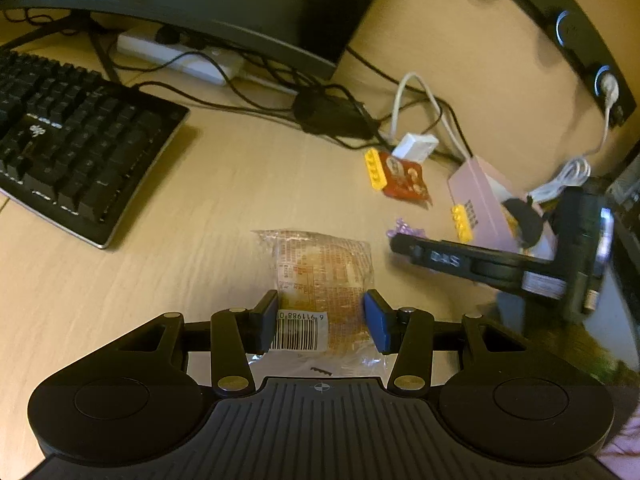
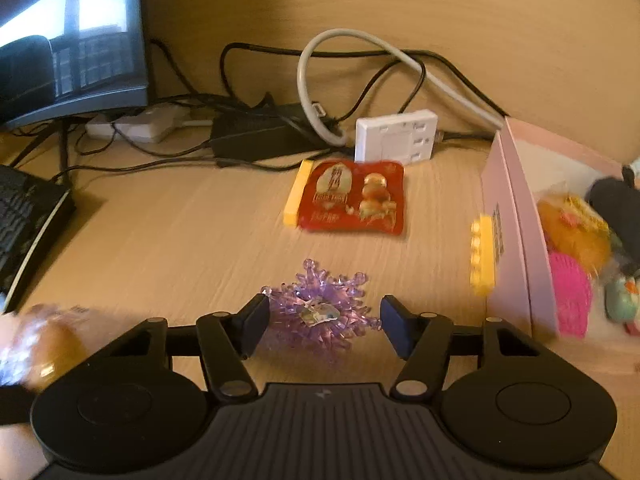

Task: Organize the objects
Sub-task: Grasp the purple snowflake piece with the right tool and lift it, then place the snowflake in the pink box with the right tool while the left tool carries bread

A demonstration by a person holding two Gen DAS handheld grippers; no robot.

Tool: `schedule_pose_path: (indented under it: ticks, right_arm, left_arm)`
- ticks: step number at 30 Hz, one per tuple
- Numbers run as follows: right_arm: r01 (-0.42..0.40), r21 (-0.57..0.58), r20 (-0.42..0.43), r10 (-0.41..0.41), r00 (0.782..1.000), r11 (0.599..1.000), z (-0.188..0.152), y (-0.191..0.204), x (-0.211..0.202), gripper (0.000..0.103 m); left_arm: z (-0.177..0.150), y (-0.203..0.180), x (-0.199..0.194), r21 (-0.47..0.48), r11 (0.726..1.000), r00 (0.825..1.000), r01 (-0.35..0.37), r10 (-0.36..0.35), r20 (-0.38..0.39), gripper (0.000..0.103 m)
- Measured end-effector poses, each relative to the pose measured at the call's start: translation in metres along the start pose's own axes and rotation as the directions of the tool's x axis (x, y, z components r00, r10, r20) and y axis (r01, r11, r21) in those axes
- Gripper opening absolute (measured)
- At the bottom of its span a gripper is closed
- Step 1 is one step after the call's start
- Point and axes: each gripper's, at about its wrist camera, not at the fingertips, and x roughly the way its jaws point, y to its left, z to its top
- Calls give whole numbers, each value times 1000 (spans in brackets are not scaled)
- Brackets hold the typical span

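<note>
My left fingers clamp the wrapped bun; my right fingers straddle, apart, the purple snowflake on the table. Next, I judge: close, then carry to the pink box at two o'clock.

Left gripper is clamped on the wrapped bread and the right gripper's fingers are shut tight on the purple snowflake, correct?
Not quite. The right gripper is open: in the right wrist view its fingers stand on either side of the purple snowflake, with a gap on the right side. The left gripper does close on the wrapped bread, as the left wrist view shows.
</note>
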Motion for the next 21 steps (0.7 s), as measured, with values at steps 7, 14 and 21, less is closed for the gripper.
schedule_pose_path:
  ticks: [7, 14, 21]
  right_arm:
    - [-32, -98, 54, 38, 998, 995, -29, -12, -66, 62]
    - [13, -57, -28, -14, 1000, 998, -72, -53, -110, 62]
    - [47, -36, -2, -47, 999, 998, -107, -100, -161, 62]
  left_arm:
    - [-13, -28, 11, 72, 997, 998, 22, -18, -55, 50]
    - [-28, -73, 9, 144, 989, 995, 40, -26, -99, 50]
    - [-51, -136, 13, 220, 970, 983, 107, -70, -168, 50]
